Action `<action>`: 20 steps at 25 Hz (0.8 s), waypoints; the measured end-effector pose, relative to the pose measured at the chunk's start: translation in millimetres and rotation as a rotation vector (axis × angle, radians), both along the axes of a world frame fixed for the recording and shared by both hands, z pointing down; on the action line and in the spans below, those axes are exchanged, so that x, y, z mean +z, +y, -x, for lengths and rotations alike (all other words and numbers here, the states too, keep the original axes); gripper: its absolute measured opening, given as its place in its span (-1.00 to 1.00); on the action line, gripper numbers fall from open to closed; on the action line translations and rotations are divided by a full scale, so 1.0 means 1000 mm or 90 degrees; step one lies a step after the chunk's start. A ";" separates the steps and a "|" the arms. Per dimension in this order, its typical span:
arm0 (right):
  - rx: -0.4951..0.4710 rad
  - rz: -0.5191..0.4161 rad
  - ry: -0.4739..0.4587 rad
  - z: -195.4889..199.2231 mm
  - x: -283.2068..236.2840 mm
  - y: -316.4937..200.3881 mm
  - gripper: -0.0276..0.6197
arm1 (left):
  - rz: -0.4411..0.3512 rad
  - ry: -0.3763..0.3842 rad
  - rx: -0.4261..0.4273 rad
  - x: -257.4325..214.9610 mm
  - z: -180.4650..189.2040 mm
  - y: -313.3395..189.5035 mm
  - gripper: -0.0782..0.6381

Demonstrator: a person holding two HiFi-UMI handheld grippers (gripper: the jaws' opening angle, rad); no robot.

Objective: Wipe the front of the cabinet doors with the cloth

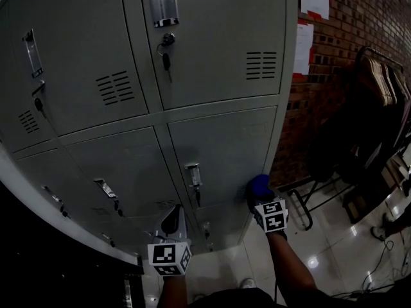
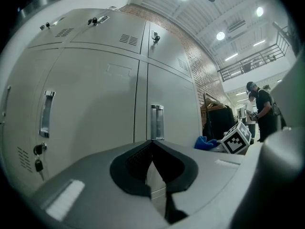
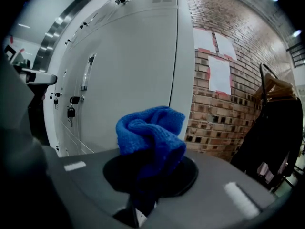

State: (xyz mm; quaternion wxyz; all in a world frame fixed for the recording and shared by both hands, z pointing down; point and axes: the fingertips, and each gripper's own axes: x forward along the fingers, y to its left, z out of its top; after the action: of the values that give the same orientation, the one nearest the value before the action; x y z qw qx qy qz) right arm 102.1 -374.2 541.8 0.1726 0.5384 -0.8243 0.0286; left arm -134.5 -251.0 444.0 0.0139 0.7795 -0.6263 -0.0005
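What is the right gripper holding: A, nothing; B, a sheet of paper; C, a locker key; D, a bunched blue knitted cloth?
D: the right gripper has its jaws closed on the bunched blue knitted cloth, which bulges out above them.

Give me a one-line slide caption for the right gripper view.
Right gripper, jaws shut on a bunched blue cloth, facing grey cabinet doors beside a brick wall.
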 end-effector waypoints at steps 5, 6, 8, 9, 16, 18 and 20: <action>0.000 -0.004 0.002 0.003 0.000 -0.002 -0.75 | 0.008 -0.005 -0.017 0.004 0.013 0.000 -0.75; -0.002 -0.003 0.003 0.005 0.000 -0.001 -0.75 | 0.009 -0.006 -0.017 0.004 0.013 0.000 -0.75; -0.012 -0.003 0.004 0.014 -0.001 0.002 -0.75 | 0.008 -0.007 -0.015 0.004 0.014 0.000 -0.75; -0.019 -0.004 0.006 0.019 -0.001 0.003 -0.75 | 0.007 -0.007 -0.014 0.003 0.014 0.000 -0.75; -0.059 -0.009 0.009 0.058 -0.004 0.012 -0.75 | 0.004 -0.003 -0.013 0.002 0.018 0.003 -0.75; -0.065 -0.008 0.005 0.064 -0.004 0.014 -0.75 | 0.004 -0.002 -0.013 0.003 0.021 0.006 -0.75; -0.074 -0.007 0.003 0.072 -0.005 0.016 -0.75 | 0.004 -0.002 -0.016 0.003 0.026 0.009 -0.75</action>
State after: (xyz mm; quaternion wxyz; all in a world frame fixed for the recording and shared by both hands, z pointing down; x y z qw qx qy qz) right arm 30.5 -358.2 536.9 0.1728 0.4904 -0.8541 0.0126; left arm -160.2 -242.4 446.9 0.0158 0.7716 -0.6359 0.0025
